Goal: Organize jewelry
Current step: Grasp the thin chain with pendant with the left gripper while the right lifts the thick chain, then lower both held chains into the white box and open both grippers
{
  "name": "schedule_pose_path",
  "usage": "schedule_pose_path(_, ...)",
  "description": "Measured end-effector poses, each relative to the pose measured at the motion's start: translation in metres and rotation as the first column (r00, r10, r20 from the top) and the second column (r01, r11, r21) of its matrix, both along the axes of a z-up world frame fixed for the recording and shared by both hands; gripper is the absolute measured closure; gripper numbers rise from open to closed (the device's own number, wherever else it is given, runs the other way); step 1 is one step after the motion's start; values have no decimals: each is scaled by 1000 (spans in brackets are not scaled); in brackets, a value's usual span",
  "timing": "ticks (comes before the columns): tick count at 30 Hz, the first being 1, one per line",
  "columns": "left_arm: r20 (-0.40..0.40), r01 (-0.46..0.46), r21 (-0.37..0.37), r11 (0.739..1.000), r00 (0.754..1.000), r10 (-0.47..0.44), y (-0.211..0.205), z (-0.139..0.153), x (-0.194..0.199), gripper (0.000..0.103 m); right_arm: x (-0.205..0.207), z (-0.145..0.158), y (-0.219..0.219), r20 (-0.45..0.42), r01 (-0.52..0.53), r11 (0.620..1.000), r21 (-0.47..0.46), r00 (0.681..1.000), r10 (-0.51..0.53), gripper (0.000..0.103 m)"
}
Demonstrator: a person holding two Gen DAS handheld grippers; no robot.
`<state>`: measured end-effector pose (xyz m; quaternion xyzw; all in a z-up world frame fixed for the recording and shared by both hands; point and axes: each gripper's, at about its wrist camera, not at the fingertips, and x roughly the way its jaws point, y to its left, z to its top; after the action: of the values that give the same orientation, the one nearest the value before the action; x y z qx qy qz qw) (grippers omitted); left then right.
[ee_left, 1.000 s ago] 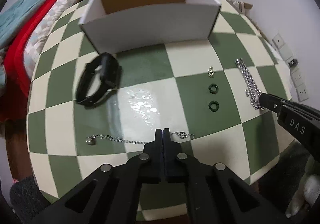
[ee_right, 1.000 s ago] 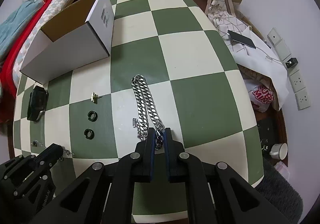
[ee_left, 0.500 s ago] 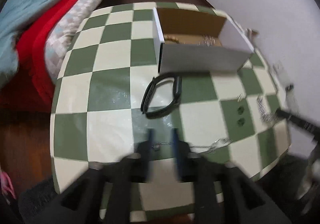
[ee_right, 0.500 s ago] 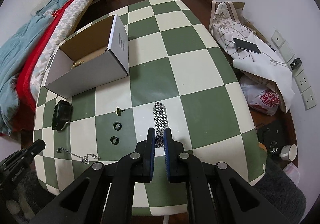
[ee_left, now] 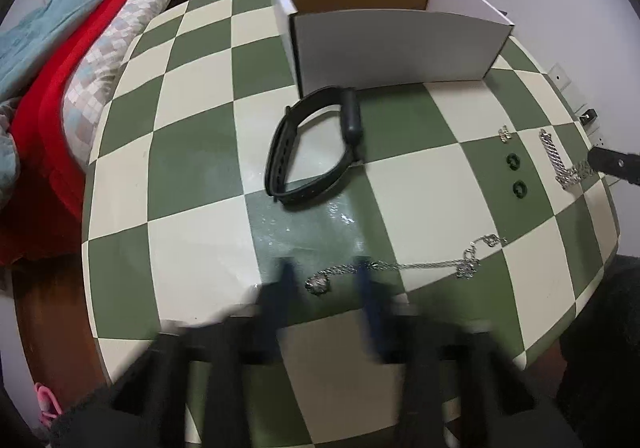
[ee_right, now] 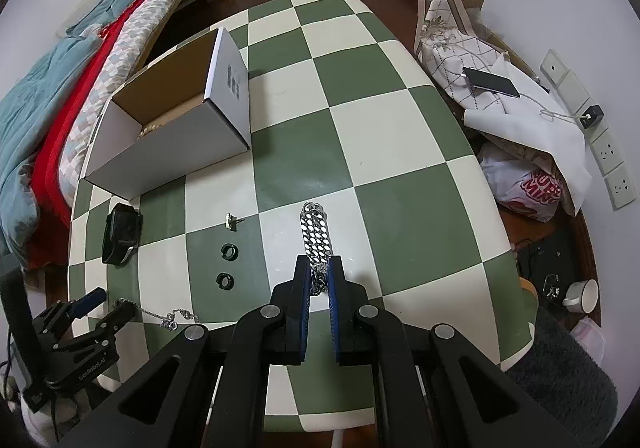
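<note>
Checkered table (ee_left: 192, 152): left gripper (ee_left: 326, 284) went from shut to spread, now straddling thin necklace (ee_left: 400, 266); right gripper (ee_right: 319, 280) still clamps chunky chain (ee_right: 316, 232). Box (ee_right: 168, 152) drop pending.

Home bedroom, bed (ee_right: 60, 96) (rumpled bedding), checkered table (ee_right: 400, 136)

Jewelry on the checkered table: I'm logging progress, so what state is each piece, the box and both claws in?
Cardboard box: open, beads inside.
Chunky silver chain: on table, one end between right claw fingers.
Thin necklace: flat, one end between open left claw fingers.
Black watch: strap closed, on table.
</note>
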<state>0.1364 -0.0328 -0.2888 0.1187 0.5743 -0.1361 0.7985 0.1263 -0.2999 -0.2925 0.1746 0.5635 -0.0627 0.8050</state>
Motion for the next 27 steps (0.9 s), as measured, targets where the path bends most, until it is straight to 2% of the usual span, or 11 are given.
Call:
schedule_pose_path(5, -9, -51, -17, 999, 999, 51, 2, 3, -1, 94, 2, 2, 1, 10, 1, 1000, 1, 1000, -1, 94)
schedule_pose_path(9, 15, -85, -30, 996, 996, 85, 4, 17, -8, 94, 3, 8, 4, 24, -7, 1000, 9, 1000, 7, 94)
schedule_pose_path(13, 61, -124, -47, 991, 990, 126, 4, 44, -11, 94, 3, 21, 8, 55, -17, 1000, 17, 998, 16, 94)
schedule_pose_path(17, 98, -148, -93, 985, 983, 157, 6, 72, -8, 94, 4, 38, 11, 91, -26, 999, 33, 996, 23, 94)
schedule_pose_path(27, 219, -148, -125, 981, 960, 173, -4, 140, 6, 94, 9, 85, 31, 171, -85, 996, 31, 982, 78, 94)
